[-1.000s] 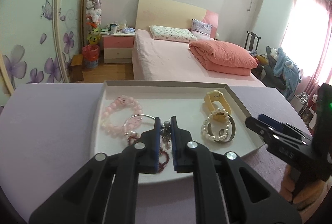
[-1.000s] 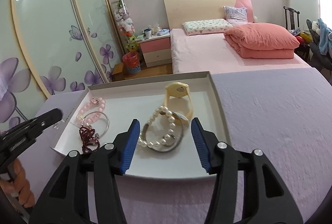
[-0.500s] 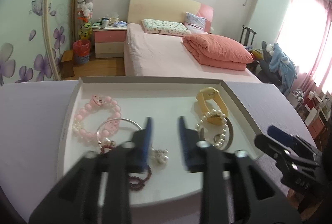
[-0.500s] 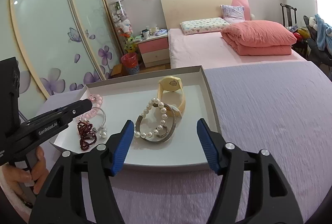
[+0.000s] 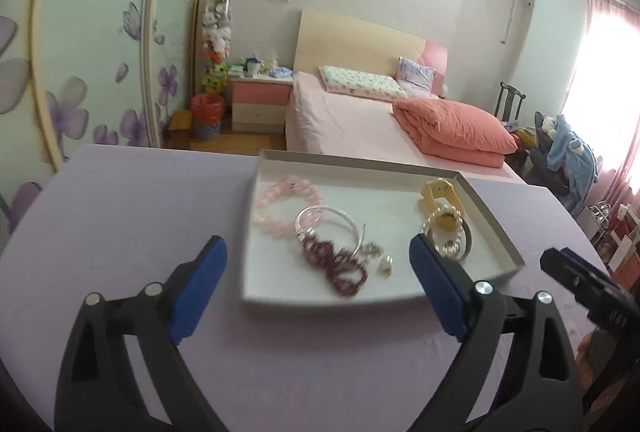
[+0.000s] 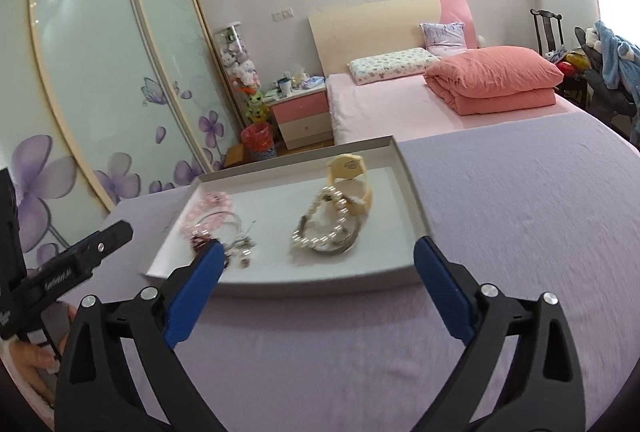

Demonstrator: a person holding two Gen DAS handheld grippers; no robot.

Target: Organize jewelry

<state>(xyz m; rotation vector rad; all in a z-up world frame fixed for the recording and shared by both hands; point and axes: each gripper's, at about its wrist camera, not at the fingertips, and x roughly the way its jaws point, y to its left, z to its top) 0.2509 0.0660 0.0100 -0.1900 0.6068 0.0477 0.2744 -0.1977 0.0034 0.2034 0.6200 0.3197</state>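
A shallow white tray point(image 5: 494, 230) point(image 6: 412, 206) lies on the lavender tablecloth. In it are a pink bead bracelet point(image 5: 280, 206) point(image 6: 208, 210), a silver bangle point(image 5: 332, 218), a dark red bead bracelet point(image 5: 340, 266), a small silver earring point(image 5: 386, 266), a pearl bracelet point(image 5: 444, 228) point(image 6: 328, 216) and a yellow watch point(image 5: 440, 192) point(image 6: 352, 172). My left gripper point(image 5: 318, 252) hangs before the tray's near edge, jaws opening wide, nothing between them. My right gripper point(image 6: 320, 256) is also pulled back to the near edge, jaws opening, nothing held.
The lavender table point(image 5: 120, 216) point(image 6: 520, 232) spreads left and right of the tray. Behind it stand a pink bed point(image 5: 352, 120), a nightstand point(image 5: 260, 100) and a sliding wardrobe with purple flowers point(image 6: 100, 92). A hand point(image 6: 32, 356) holds the left gripper.
The left gripper let go of the dark red and silver jewelry, opened wide and drew back from the tray. The right gripper opened wider and also backed away.
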